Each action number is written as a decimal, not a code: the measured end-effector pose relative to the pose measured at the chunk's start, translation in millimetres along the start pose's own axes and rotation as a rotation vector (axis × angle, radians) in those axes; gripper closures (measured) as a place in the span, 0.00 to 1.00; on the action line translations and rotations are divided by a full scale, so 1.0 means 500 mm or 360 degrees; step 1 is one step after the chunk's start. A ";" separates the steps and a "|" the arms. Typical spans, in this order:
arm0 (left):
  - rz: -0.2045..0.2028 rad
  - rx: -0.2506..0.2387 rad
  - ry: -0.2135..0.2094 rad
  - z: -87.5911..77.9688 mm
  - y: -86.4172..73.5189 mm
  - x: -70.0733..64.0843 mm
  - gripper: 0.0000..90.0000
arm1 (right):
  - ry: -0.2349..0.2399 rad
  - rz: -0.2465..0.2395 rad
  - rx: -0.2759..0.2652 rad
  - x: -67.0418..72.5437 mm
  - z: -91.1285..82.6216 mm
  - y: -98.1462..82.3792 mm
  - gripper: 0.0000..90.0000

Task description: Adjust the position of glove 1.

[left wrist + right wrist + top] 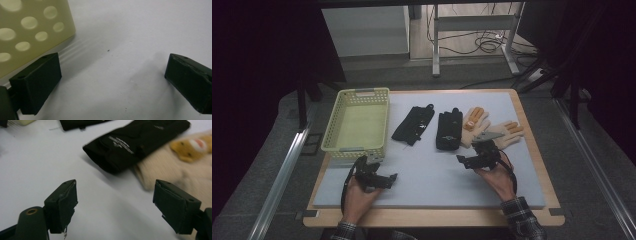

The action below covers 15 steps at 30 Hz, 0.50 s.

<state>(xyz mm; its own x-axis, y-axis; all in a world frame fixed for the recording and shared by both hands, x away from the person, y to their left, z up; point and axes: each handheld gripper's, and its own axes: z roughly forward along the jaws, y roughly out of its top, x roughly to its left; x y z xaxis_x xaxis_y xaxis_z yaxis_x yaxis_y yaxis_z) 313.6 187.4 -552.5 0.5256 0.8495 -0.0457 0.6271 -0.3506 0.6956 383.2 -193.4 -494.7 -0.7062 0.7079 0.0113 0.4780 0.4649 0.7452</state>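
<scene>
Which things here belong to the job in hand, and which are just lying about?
Job in hand:
- right gripper, jaws open, facing the gloves
- black fabric glove, nearest the right gripper
- cream knitted gloves with orange fingertips
- second black fabric glove
- pale yellow perforated plastic basket, likely where they go

Lying about:
- left gripper, open, beside the basket
- grey metal table frame behind
- floor cables
</scene>
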 end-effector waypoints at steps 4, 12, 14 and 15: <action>0.0000 0.0000 0.0000 0.000 0.000 0.000 0.01 | 0.0031 -0.0055 0.0005 0.015 0.031 0.029 0.23; 0.0000 0.0000 -0.0001 0.000 0.000 0.000 0.01 | 0.0104 -0.0121 0.0004 0.050 0.100 0.094 0.27; -0.0001 0.0000 -0.0001 0.000 0.000 0.000 0.01 | 0.0110 -0.0142 0.0006 0.062 0.120 0.111 0.28; -0.0001 0.0000 -0.0001 0.000 0.000 0.000 0.01 | 0.0114 -0.0157 0.0010 0.068 0.129 0.119 0.29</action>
<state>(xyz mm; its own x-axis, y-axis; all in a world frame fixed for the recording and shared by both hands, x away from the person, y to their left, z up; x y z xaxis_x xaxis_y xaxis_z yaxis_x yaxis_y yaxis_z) 313.7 187.5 -552.5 0.5255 0.8495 -0.0465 0.6276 -0.3501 0.6954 421.2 -107.4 -493.1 -0.7853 0.6190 -0.0143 0.4074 0.5340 0.7409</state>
